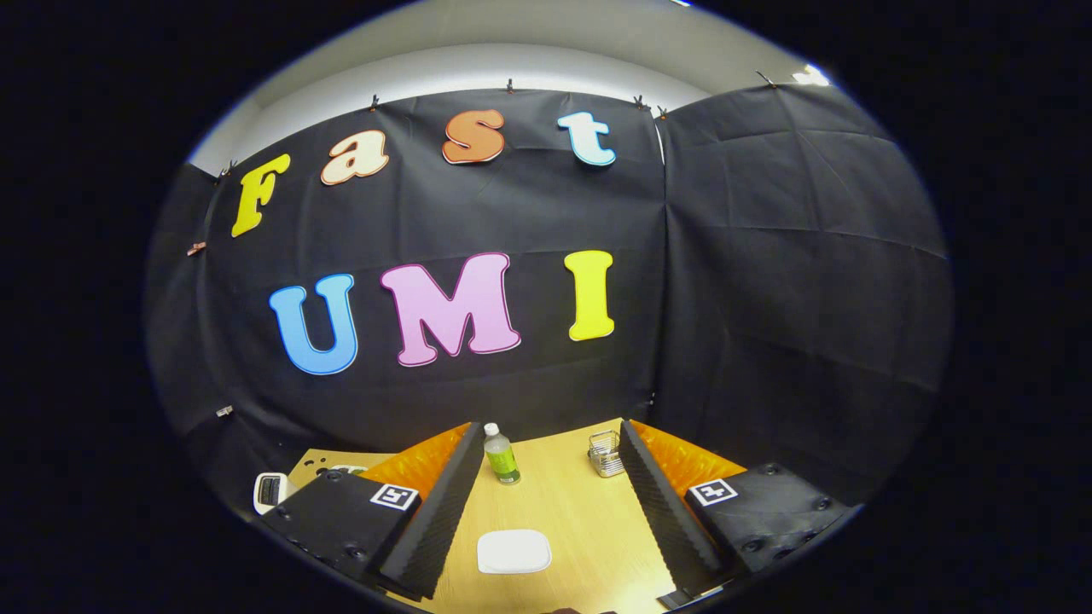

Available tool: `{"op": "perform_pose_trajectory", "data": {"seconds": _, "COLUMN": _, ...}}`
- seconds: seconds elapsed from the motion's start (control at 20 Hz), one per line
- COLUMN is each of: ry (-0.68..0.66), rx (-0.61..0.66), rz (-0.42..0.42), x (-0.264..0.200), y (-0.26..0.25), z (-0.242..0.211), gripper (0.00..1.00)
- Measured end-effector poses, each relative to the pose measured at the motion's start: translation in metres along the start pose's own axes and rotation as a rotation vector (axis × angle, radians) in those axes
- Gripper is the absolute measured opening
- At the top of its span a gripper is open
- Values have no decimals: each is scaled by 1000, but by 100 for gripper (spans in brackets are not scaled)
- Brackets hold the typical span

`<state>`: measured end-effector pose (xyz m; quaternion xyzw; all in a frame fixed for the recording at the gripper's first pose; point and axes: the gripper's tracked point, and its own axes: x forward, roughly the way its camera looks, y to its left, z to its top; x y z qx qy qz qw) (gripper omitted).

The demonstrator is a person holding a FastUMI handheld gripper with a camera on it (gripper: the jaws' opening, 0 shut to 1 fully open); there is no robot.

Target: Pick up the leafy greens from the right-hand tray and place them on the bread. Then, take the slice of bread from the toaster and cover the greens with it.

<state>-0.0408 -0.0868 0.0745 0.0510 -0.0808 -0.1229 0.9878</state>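
Observation:
My gripper point(548, 435) is held high above a wooden table point(572, 503), open wide, with nothing between its fingers. On the table between the fingers lies a white rounded tray point(514, 552) that looks bare on top. To the left, beyond the left finger point(435, 512), a white toaster point(271, 492) stands at the table's edge; I cannot tell whether bread sits in its slot.
A clear bottle with a green label point(502, 456) stands upright near the table's far edge, just inside the left fingertip. A small wire basket point(605, 454) sits by the right fingertip. The black cloth wall rises right behind the table.

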Motion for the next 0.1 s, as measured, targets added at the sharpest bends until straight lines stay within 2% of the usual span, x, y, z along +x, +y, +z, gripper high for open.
{"op": "perform_pose_trajectory", "data": {"seconds": 0.1, "ry": 16, "rx": 0, "rz": 25, "x": 8, "y": 5, "z": -6, "gripper": 99}}
